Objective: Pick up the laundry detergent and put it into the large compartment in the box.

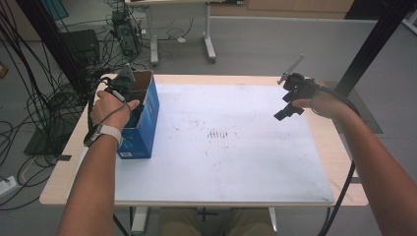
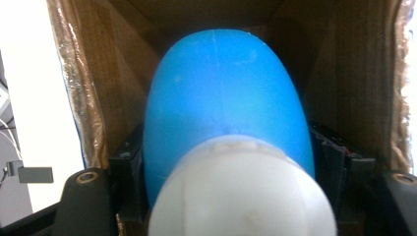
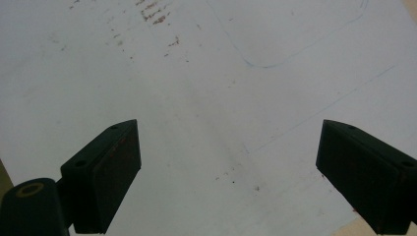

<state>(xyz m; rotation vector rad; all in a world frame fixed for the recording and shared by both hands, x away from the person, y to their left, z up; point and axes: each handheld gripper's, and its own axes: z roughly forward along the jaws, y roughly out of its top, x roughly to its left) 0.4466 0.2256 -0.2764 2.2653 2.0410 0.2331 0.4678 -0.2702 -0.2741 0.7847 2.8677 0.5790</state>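
The left gripper [image 2: 228, 162] clamped a blue-and-white bottle [image 2: 226, 103] inside the cardboard box [image 1: 143, 105]; the right gripper [image 3: 228, 172] hung wide open, holding nothing, above the white mat [image 3: 206, 88].

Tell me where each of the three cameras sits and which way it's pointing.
High view: above the person's side, looking forward and down on the white table mat; both forearms, left gripper in the blue box, right gripper.
Left gripper view: on the left gripper, facing into the cardboard box interior; fingers flank a blue and white object.
Right gripper view: looks down at the mat; fingers apart.
Shared: high and left views show the box.
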